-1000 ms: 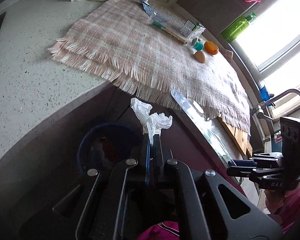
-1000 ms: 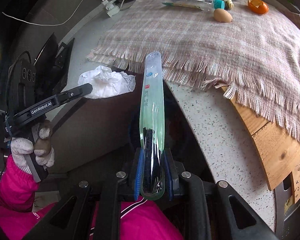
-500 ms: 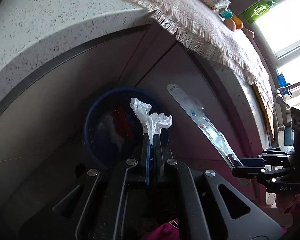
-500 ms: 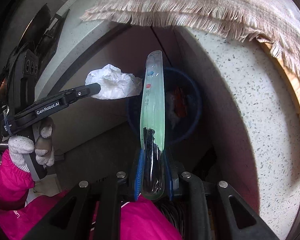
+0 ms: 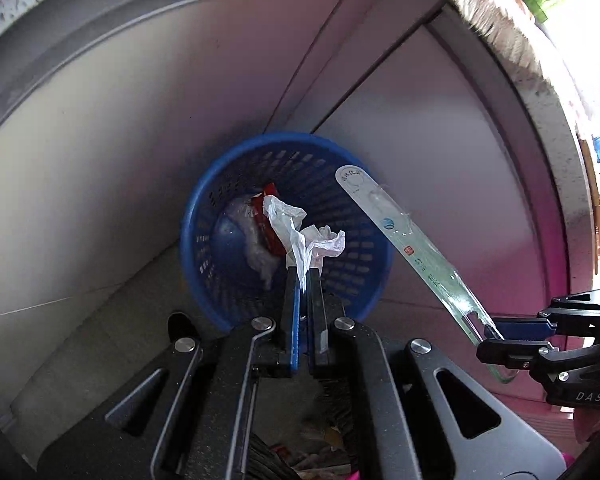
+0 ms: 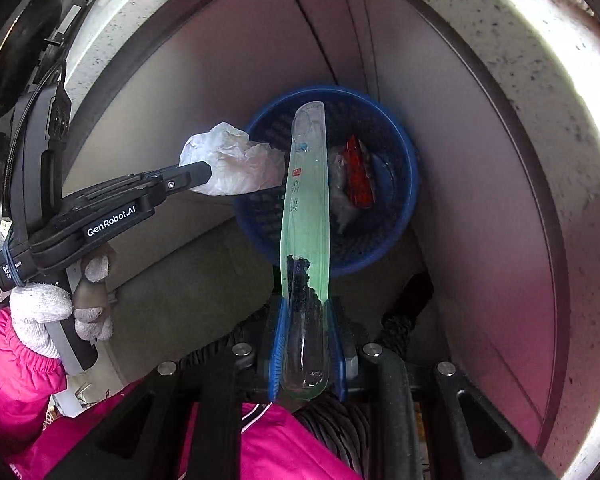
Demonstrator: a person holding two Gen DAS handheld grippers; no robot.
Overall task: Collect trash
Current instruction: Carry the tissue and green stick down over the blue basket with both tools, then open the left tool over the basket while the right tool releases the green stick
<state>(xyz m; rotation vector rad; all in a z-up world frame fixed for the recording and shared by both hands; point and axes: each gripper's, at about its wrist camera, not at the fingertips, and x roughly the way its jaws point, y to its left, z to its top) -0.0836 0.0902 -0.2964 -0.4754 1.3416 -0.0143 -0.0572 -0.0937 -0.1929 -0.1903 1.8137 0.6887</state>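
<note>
Left gripper: lower centre of the left wrist view, jaws pressed nearly together on a crumpled white tissue that sticks up past the fingertips; in the right wrist view it reaches in from the left edge, held by a hand in a white knit glove with a pink sleeve
Right gripper: bottom centre of its own view, blue-padded jaws closed on the lower end of a long clear plastic package; in the left wrist view it sits at the lower right edge
Tissue position: in front of the left rim of the waste basket in the right wrist view, just beside the package
Plastic package: greenish tint, red label and printed text partway up, something dark inside near the jaws; its rounded top overlaps the basket opening in both views
Blue waste basket: perforated plastic, centre of both views, on the floor against grey cabinet panels
Inside basket: a red wrapper and whitish crumpled trash
Upper right: speckled countertop edge with fringed cloth hanging over it
</note>
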